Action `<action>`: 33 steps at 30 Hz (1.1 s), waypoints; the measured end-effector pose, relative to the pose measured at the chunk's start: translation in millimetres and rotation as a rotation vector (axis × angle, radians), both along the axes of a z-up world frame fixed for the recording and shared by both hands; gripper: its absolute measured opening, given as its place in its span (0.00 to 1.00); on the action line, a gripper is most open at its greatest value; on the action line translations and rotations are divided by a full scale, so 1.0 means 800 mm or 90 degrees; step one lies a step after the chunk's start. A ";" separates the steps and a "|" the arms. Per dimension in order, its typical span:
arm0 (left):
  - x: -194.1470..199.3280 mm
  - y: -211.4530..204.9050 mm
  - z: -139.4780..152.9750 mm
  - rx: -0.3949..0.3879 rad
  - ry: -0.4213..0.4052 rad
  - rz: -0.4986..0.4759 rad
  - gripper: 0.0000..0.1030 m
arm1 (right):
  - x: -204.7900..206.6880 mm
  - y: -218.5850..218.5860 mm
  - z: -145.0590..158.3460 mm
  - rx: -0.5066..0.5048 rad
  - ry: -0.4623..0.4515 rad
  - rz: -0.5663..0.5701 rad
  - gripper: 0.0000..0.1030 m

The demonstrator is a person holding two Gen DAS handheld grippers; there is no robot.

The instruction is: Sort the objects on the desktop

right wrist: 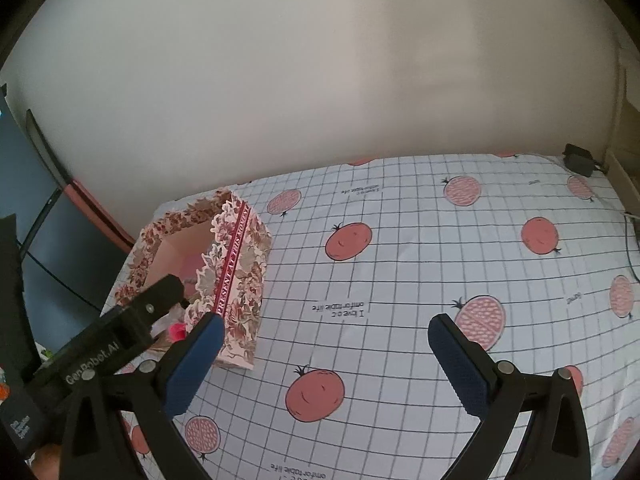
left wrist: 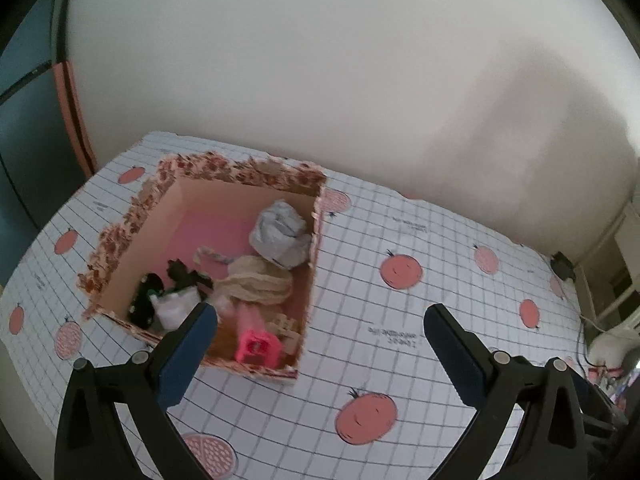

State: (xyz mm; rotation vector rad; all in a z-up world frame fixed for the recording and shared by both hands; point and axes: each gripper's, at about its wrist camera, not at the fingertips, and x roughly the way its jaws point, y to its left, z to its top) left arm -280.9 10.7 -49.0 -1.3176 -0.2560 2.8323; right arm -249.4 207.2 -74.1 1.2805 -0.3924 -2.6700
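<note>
A floral cardboard box (left wrist: 132, 216) stands open on the table. Inside it lie a crumpled grey paper ball (left wrist: 280, 234), a cream knitted cloth (left wrist: 256, 282), a pink plastic block (left wrist: 256, 346), a white wad (left wrist: 176, 306) and black items (left wrist: 146, 300). My left gripper (left wrist: 320, 334) is open and empty, hovering over the box's near right corner. In the right wrist view the box (right wrist: 240, 276) stands at the left, with the left gripper's body (right wrist: 120, 332) over it. My right gripper (right wrist: 326, 344) is open and empty above the tablecloth, right of the box.
The tablecloth (right wrist: 400, 264) is white with a grid and pomegranate prints. A black adapter (right wrist: 578, 160) lies at the far right corner by the wall. A dark monitor (right wrist: 48, 240) stands at the left. White cables (left wrist: 608, 340) lie at the right edge.
</note>
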 end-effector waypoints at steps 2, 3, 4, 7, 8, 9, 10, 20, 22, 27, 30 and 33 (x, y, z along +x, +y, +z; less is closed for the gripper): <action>0.005 0.001 0.001 0.011 -0.003 -0.005 1.00 | 0.007 0.004 0.005 0.003 0.003 -0.003 1.00; 0.007 0.003 0.001 0.013 -0.002 -0.004 1.00 | 0.011 0.006 0.008 0.004 0.005 -0.004 1.00; 0.011 0.003 0.004 0.015 -0.002 -0.002 1.00 | 0.015 0.008 0.010 0.003 0.007 -0.003 1.00; 0.024 0.003 0.015 0.006 0.008 0.003 1.00 | 0.030 0.009 0.018 -0.003 0.014 -0.001 1.00; 0.030 0.003 0.019 -0.005 0.012 0.004 1.00 | 0.034 0.009 0.020 -0.005 0.014 0.002 1.00; 0.034 0.003 0.022 -0.015 0.015 0.002 1.00 | 0.040 0.008 0.023 -0.006 0.014 0.007 1.00; 0.040 0.002 0.028 -0.030 0.021 0.006 1.00 | 0.045 0.006 0.027 -0.005 0.016 0.011 1.00; 0.138 -0.009 0.071 -0.063 0.021 -0.010 1.00 | 0.143 0.001 0.080 -0.007 0.031 0.008 1.00; 0.156 -0.005 0.077 -0.071 0.018 -0.020 1.00 | 0.161 -0.001 0.094 -0.001 0.038 0.006 1.00; 0.197 -0.009 0.098 -0.071 0.017 -0.017 1.00 | 0.201 -0.007 0.120 0.016 0.042 0.002 1.00; 0.216 -0.015 0.107 -0.063 0.007 -0.013 1.00 | 0.221 -0.014 0.132 0.026 0.040 0.004 1.00; 0.235 -0.019 0.119 -0.074 0.002 -0.007 1.00 | 0.241 -0.021 0.144 0.032 0.041 0.007 1.00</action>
